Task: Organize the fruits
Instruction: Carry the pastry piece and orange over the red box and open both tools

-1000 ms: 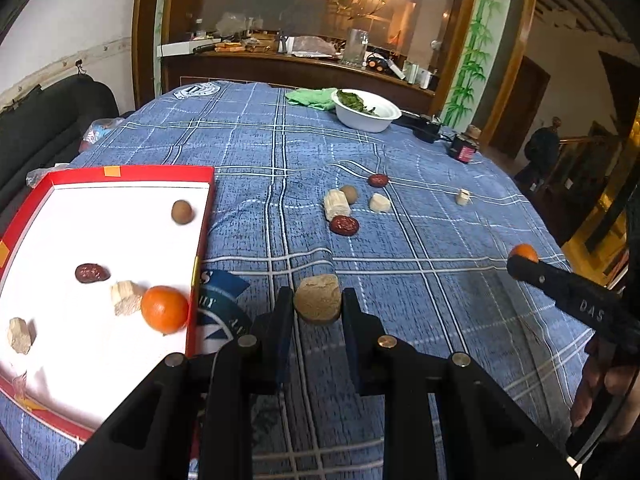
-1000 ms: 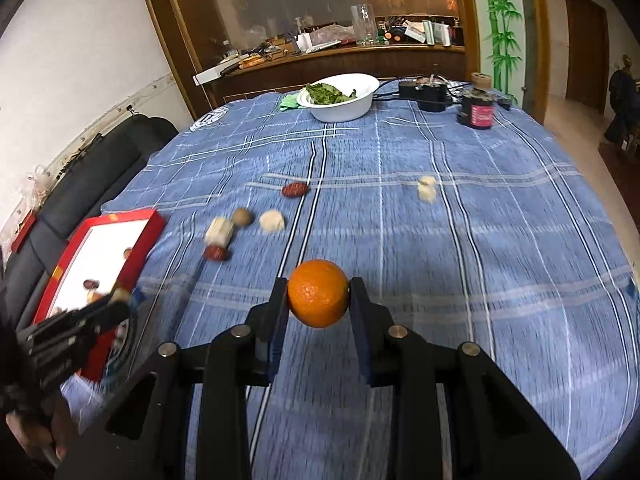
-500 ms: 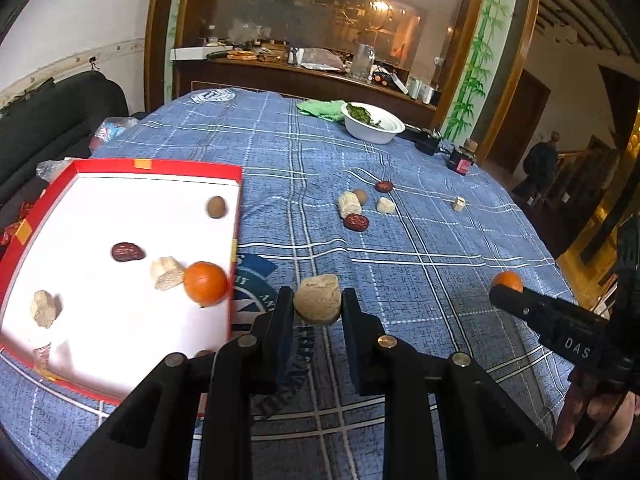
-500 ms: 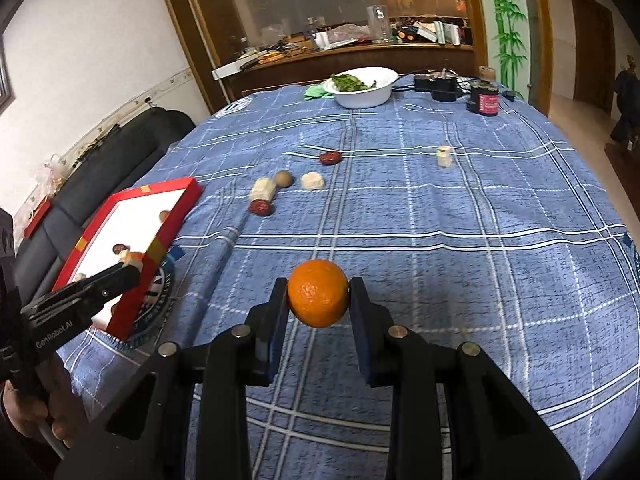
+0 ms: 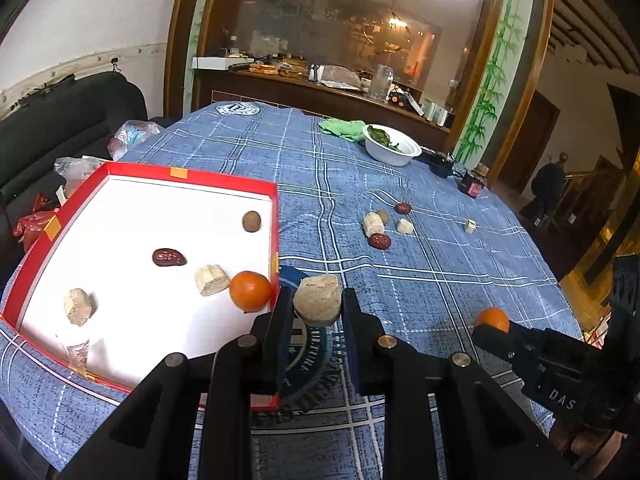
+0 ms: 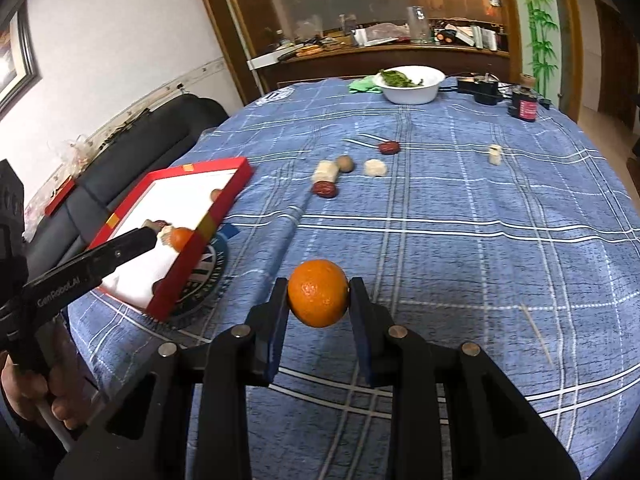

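My left gripper [image 5: 316, 304] is shut on a beige chunk [image 5: 317, 299] and holds it above the cloth just right of the red tray [image 5: 192, 174]. The tray holds an orange [image 5: 250, 291], a red date [image 5: 169, 257], a brown round fruit [image 5: 251, 221] and two beige pieces [image 5: 211, 279]. My right gripper [image 6: 319, 298] is shut on an orange [image 6: 318, 293], held above the table's front part; it also shows in the left wrist view [image 5: 492, 319]. Loose fruits lie mid-table: a date [image 6: 325, 189], a beige roll [image 6: 326, 171], another date [image 6: 389, 147].
A white bowl of greens [image 6: 410, 84] and a green cloth [image 5: 344, 127] sit at the far edge. A small dark jar [image 6: 525, 107] and a black device [image 6: 479, 89] stand at the far right. A black sofa [image 5: 52, 120] runs along the left.
Both grippers have risen and pulled back, still holding their items. The left one has swung toward the tray, which now fills more of its view.
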The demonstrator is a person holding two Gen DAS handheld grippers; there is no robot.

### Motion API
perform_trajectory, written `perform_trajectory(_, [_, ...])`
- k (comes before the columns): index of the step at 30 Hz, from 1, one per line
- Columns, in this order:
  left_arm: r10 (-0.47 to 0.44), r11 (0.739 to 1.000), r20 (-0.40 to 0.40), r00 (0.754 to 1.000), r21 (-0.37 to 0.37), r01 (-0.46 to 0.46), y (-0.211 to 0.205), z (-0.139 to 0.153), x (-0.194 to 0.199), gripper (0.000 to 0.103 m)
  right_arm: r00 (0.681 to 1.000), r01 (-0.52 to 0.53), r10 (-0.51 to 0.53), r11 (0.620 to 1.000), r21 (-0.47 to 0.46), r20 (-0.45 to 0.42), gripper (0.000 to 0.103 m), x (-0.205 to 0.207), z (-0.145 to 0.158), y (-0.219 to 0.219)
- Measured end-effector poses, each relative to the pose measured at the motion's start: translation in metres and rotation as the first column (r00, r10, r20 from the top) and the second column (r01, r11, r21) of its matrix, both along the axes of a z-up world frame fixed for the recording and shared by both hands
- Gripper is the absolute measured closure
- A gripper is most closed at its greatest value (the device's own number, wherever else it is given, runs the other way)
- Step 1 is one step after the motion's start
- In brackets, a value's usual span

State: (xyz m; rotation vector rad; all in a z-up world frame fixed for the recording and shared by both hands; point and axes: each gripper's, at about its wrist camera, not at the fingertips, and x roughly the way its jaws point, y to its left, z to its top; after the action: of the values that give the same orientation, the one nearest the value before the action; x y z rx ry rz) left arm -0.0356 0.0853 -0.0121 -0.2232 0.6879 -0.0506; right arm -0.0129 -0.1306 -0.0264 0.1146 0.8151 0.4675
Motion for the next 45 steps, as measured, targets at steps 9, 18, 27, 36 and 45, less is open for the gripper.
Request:
perform_trajectory(9, [0.047,0.999,0.016,0.999,-0.009,-0.047,0.021,0.005,-0.005,0.080,0.998,-0.068,0.068,0.998,0.006,0.013,0.071,-0.006,0.006,0.028])
perform_trajectory(18, [0.143,0.990,0.018,0.990,0.003,-0.143,0.053,0.006,-0.005,0.080,0.987,-0.154,0.153,0.988,0.012,0.038,0.071,-0.009,0.013,0.070])
perform_trajectory(27, [0.250,0.967,-0.002,0.968,0.051,-0.250,0.079,-0.001,0.003,0.080,0.968,-0.235,0.233,0.972,0.004,0.088,0.071,0.001,0.029,0.117])
perform_trajectory(36, [0.341,0.938,-0.045,0.939,0.086,-0.337,0.106,-0.011,0.007,0.080,0.952,-0.289,0.291,0.957,-0.033,0.094,0.071,0.030,0.029,0.169])
perform_trajectory(45, [0.390,0.918,-0.060,0.919,0.109,-0.382,0.120,-0.013,0.009,0.080,0.946,-0.319,0.322,0.946,-0.059,0.041,0.071,0.047,0.009,0.198])
